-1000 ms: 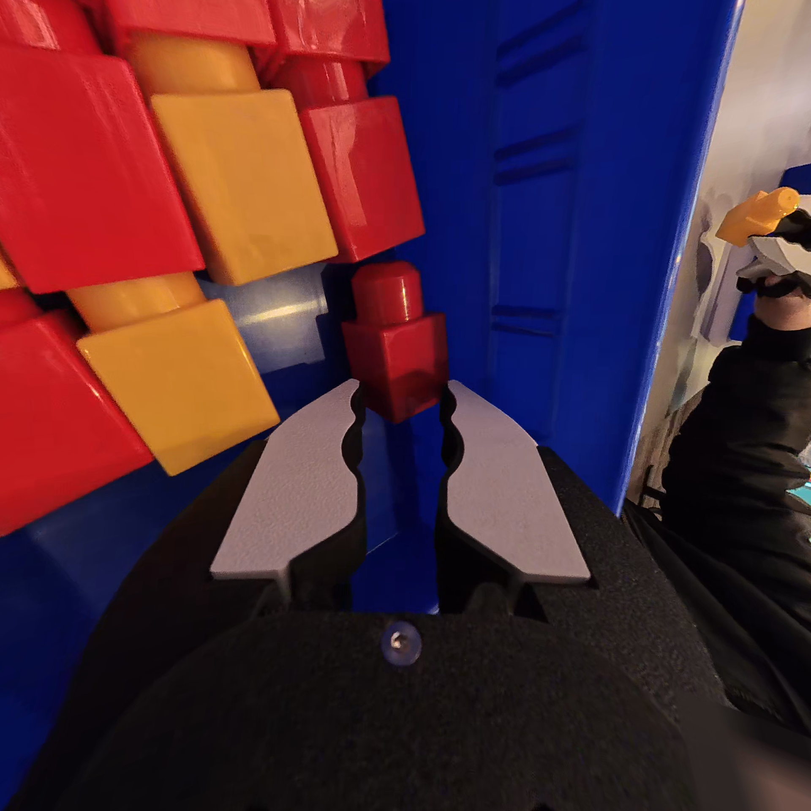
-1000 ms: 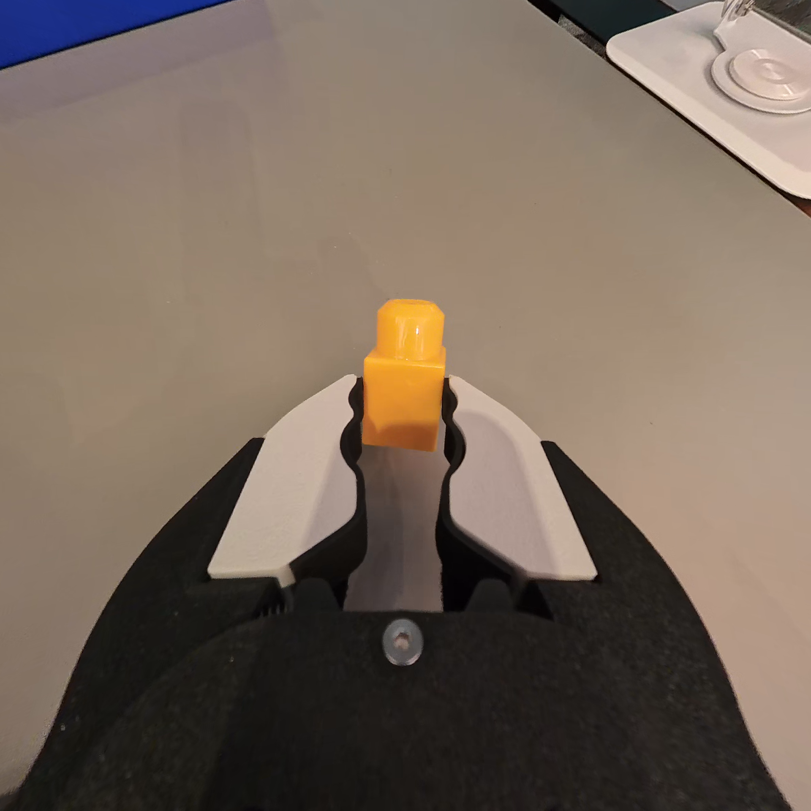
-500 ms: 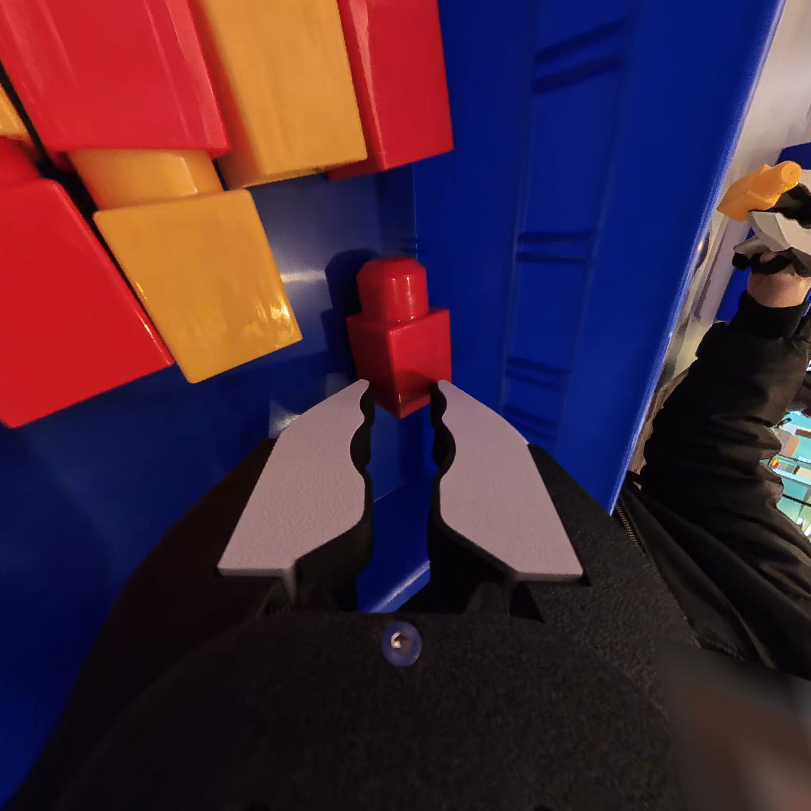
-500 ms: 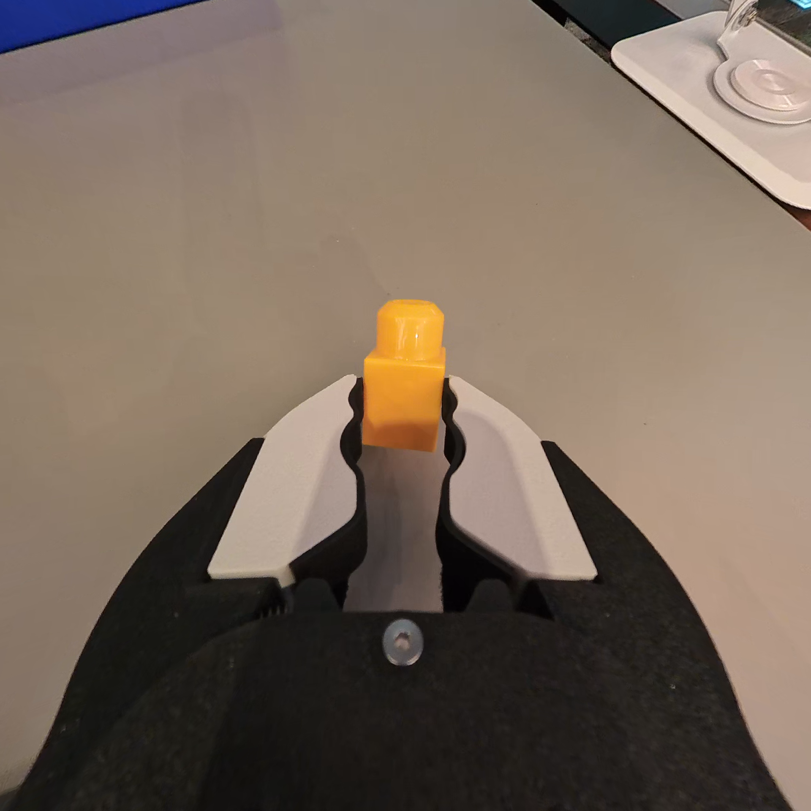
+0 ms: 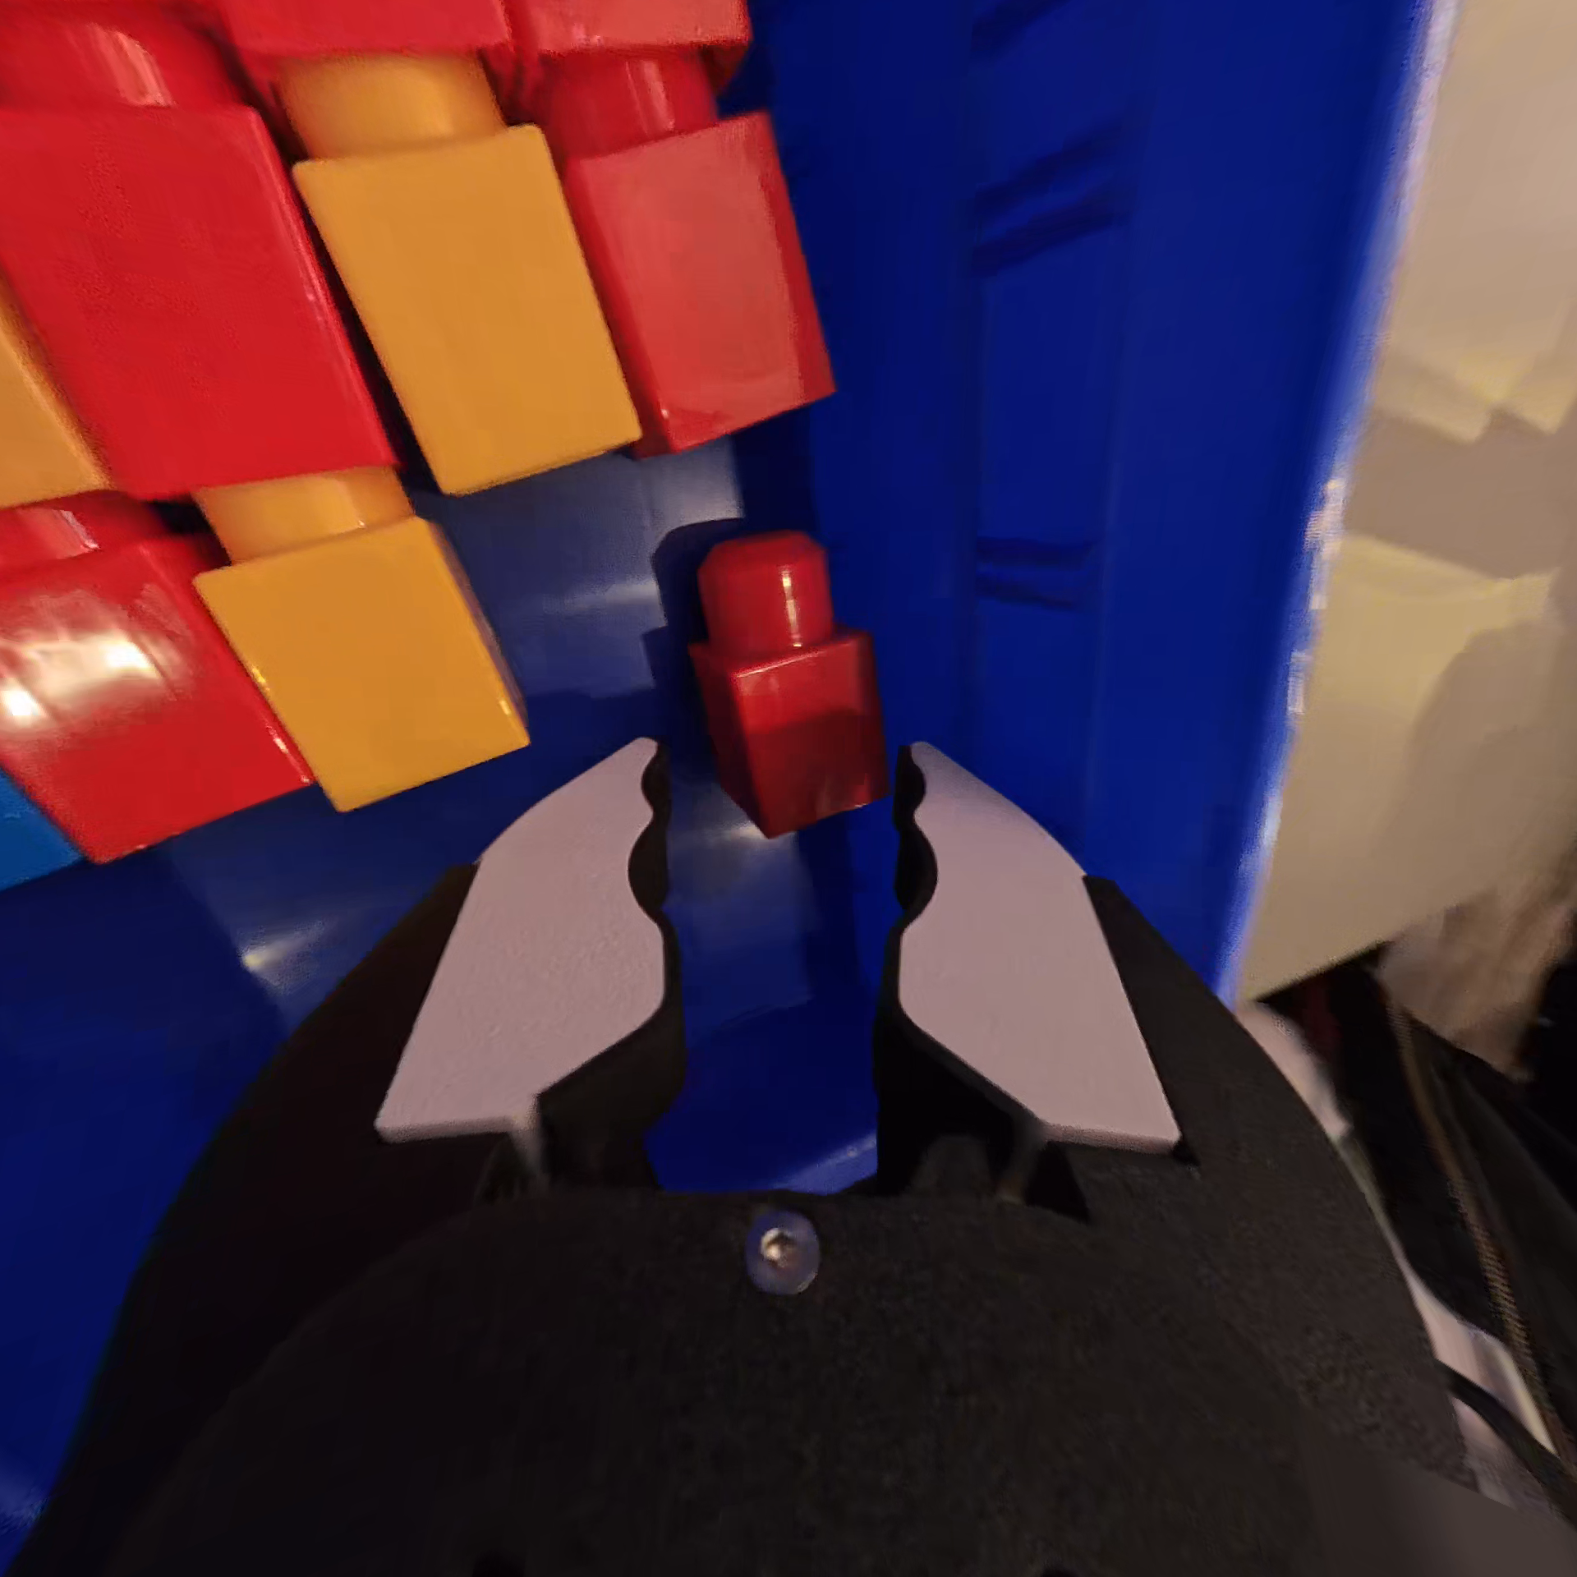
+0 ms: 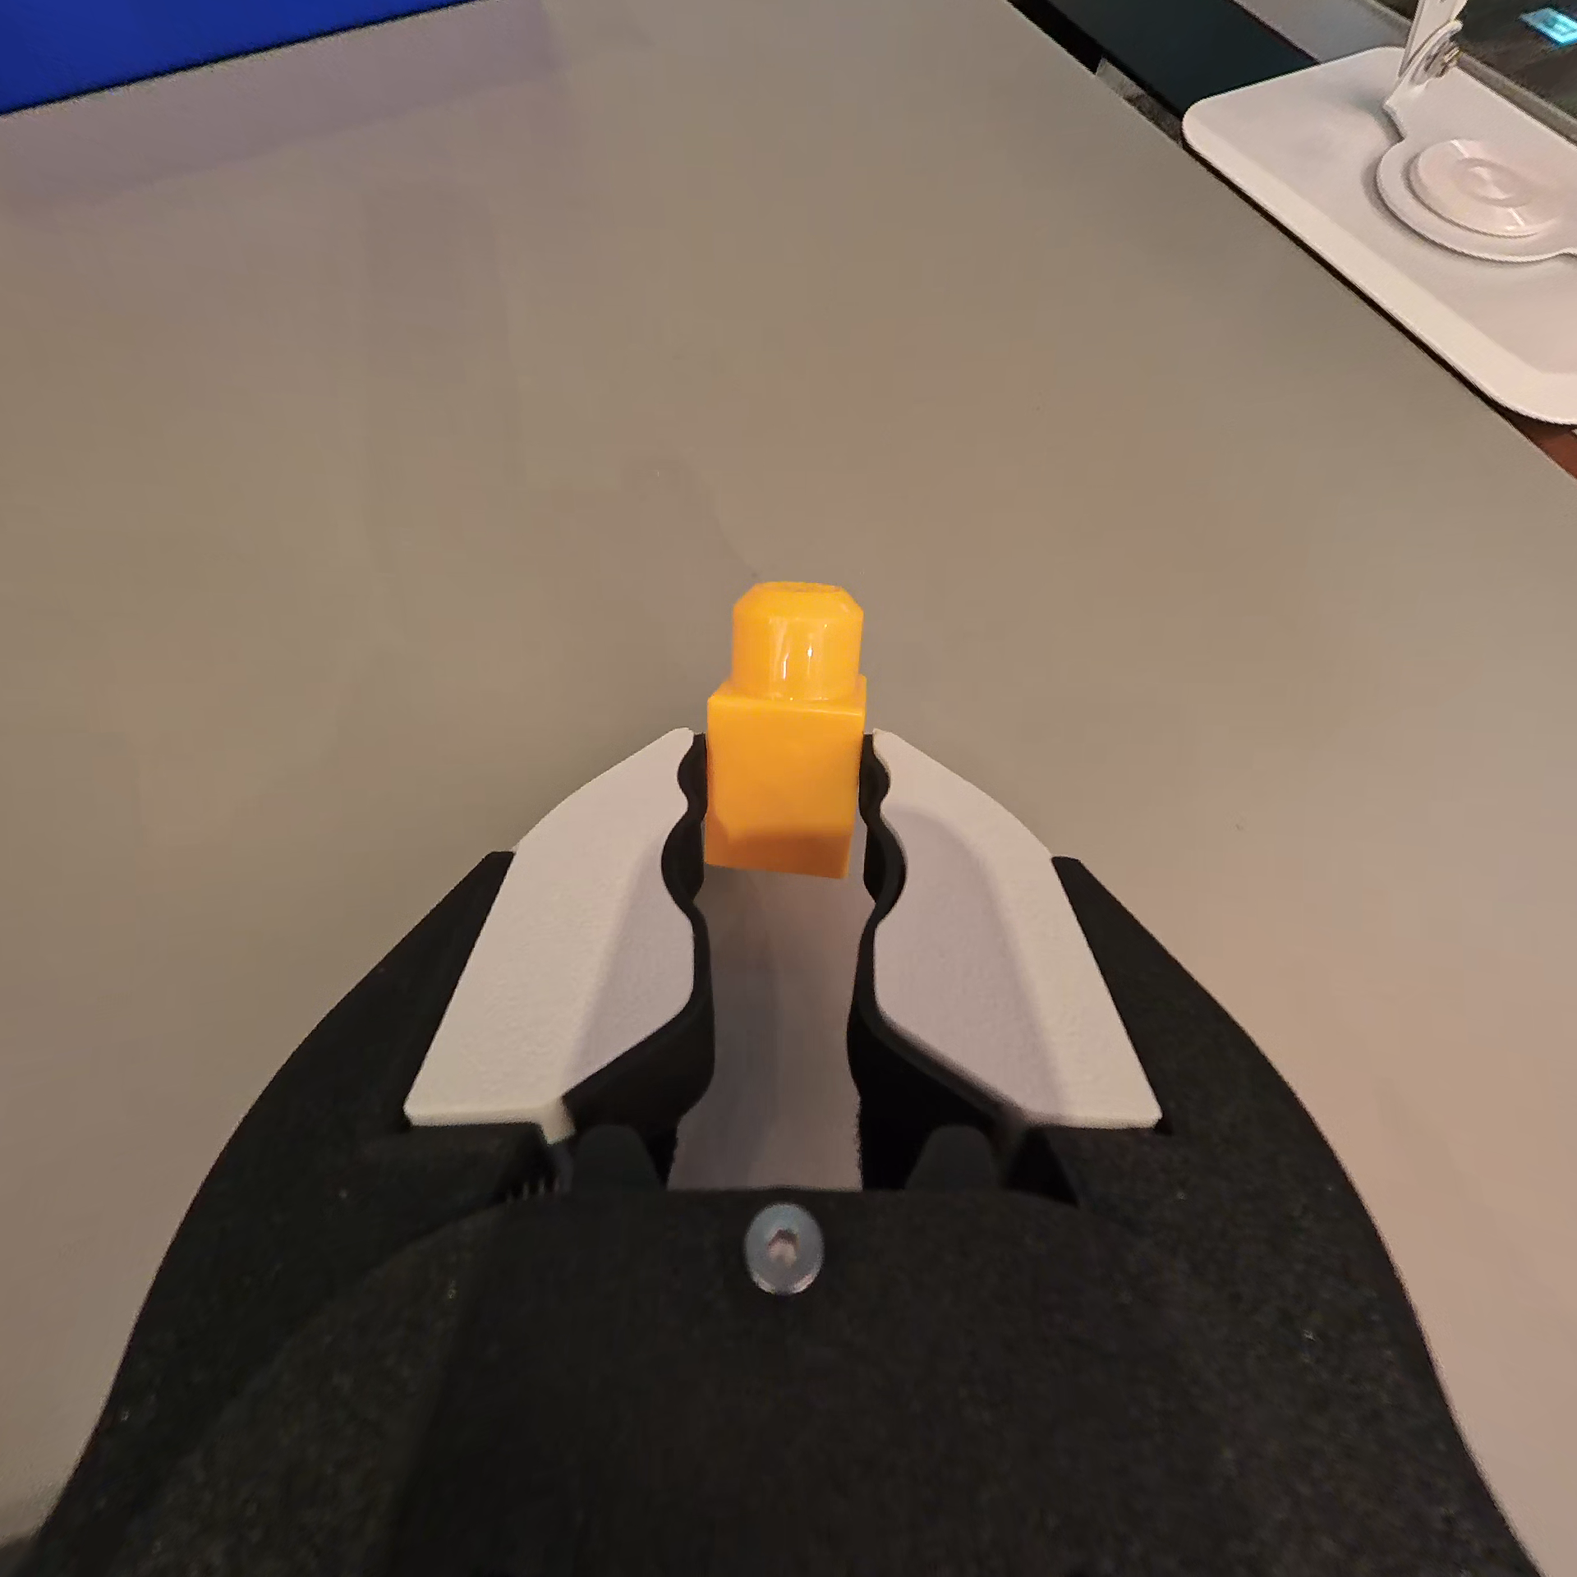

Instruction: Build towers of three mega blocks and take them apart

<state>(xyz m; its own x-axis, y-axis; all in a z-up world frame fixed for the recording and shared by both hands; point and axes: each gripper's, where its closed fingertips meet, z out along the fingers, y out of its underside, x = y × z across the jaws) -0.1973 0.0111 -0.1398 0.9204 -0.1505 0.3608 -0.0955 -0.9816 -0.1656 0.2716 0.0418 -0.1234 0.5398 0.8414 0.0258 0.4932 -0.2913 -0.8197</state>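
Observation:
In the left wrist view my left gripper (image 5: 781, 751) is open inside a blue bin (image 5: 1067, 427). A small red one-stud block (image 5: 789, 708) lies tilted on the bin's floor at my fingertips, with a visible gap to each pad. A pile of larger red and yellow blocks (image 5: 461, 299) lies at the upper left of the bin. In the right wrist view my right gripper (image 6: 782, 738) is shut on a small yellow one-stud block (image 6: 785, 768), stud pointing away, held above the grey table (image 6: 427, 427).
The bin's blue wall rises just right of the red block. A white tray (image 6: 1365, 213) with a round white stand lies at the table's far right. A blue strip (image 6: 213, 43) shows at the table's far left edge.
My left pads pinched the red block's end, then it slid forward out of them as they closed narrower. They now stand wide open around it. The right gripper holds the yellow block unchanged.

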